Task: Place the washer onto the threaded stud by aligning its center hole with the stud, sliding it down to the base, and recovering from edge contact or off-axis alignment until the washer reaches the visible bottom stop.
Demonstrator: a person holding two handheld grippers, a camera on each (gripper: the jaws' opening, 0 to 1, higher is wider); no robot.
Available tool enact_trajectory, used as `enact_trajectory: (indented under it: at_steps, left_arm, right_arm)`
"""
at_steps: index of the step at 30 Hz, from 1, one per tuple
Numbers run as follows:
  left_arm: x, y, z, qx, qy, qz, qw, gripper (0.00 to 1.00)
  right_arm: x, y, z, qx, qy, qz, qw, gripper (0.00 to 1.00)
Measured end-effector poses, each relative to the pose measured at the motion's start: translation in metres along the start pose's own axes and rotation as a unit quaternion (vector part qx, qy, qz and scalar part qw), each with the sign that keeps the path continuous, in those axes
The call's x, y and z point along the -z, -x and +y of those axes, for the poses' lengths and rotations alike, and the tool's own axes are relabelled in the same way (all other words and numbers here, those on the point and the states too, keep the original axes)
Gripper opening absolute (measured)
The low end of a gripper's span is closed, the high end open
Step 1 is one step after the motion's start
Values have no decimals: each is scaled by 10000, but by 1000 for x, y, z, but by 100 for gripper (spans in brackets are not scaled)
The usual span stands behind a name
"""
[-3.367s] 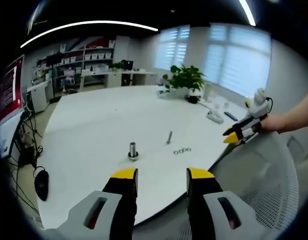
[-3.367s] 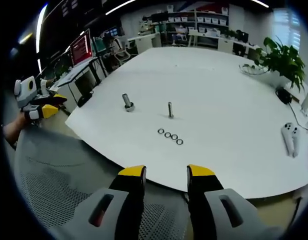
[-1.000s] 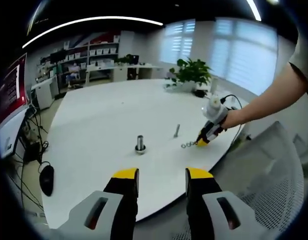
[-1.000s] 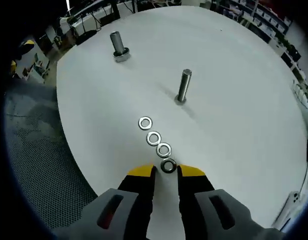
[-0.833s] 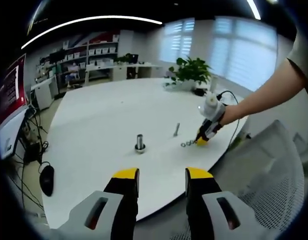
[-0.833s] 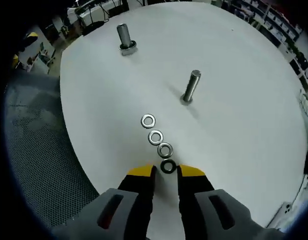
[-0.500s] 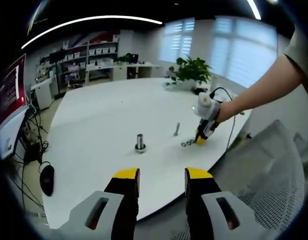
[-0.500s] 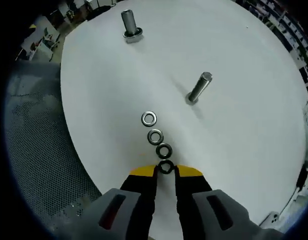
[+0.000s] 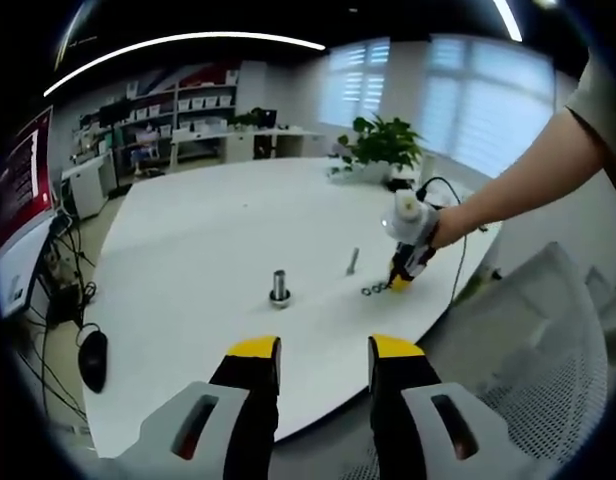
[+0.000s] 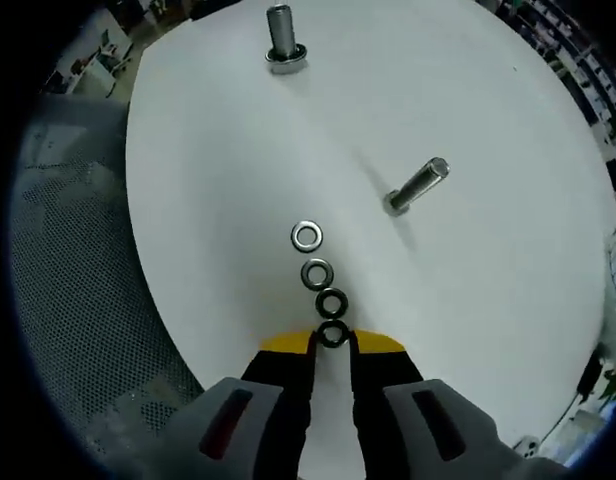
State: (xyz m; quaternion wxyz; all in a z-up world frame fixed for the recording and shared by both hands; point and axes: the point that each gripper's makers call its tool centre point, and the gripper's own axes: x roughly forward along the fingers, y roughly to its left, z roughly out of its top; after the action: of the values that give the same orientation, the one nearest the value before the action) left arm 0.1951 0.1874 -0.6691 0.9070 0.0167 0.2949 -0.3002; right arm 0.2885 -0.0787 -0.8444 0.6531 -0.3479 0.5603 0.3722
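Note:
Several steel washers lie in a short row (image 10: 316, 271) near the edge of the white table (image 10: 208, 180). My right gripper (image 10: 333, 343) is down at the row's near end, its yellow tips closed against the nearest washer (image 10: 333, 334), which still rests on the table. Beyond the row stands a thin threaded stud (image 10: 418, 187), and farther off a thicker stud with a nut at its base (image 10: 281, 35). In the left gripper view my left gripper (image 9: 323, 352) hangs open off the table's edge, holding nothing. From there I see the right gripper (image 9: 397, 283), the washers (image 9: 372, 290) and both studs (image 9: 352, 261) (image 9: 279, 287).
A mesh chair back (image 9: 548, 340) stands by the table's near edge, under my right arm. A potted plant (image 9: 380, 150) and small items sit at the far side. A dark mouse (image 9: 91, 360) and cables lie to the left of the table.
My right gripper has tipped steeper over the table and its jaws have narrowed around the nearest washer. The left gripper has stayed put and open.

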Motion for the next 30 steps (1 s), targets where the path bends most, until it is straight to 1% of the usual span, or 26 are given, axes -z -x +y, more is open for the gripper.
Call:
enact_trajectory:
  at_steps: [2,4,5,7,9,13,18,23,26,30]
  left_arm:
    - [0,0,0,2,8,-13,10000,33]
    - [0,0,0,-3,11,-7,10000,33]
    - [0,0,0,5,9,-14,10000,33]
    - [-1,0,-1,27,0,-25,10000,33]
    - [0,0,-1,37,-2,-6,10000,33]
    - [-1,0,0,2,5,-27,10000,32]
    - [0,0,0,3,-21,20,10000,32]
    - [1,0,0,1,-19,37,10000,31]
    - [1,0,1,-16,-31,39,10000,30]
    - [1,0,2,-38,-18,25,10000,30]
  right_arm:
    - [0,1,0,42,-48,-106,9999,16]
    - [-1,1,-1,46,-264,-211,9994,16]
    - [-1,1,0,-29,-403,-252,9989,16]
    - [-1,0,-4,-35,-376,-258,9990,16]
    - [-2,0,-3,-89,-296,-227,9993,16]
    - [-3,-1,0,-87,-50,-68,9999,17]
    - [-2,0,-1,-113,-57,27,9999,17]
    - [-2,0,-1,-44,-107,-51,9999,16]
    - [-2,0,-2,-14,-337,-140,9993,15]
    - [-1,1,0,22,-300,-261,9992,14]
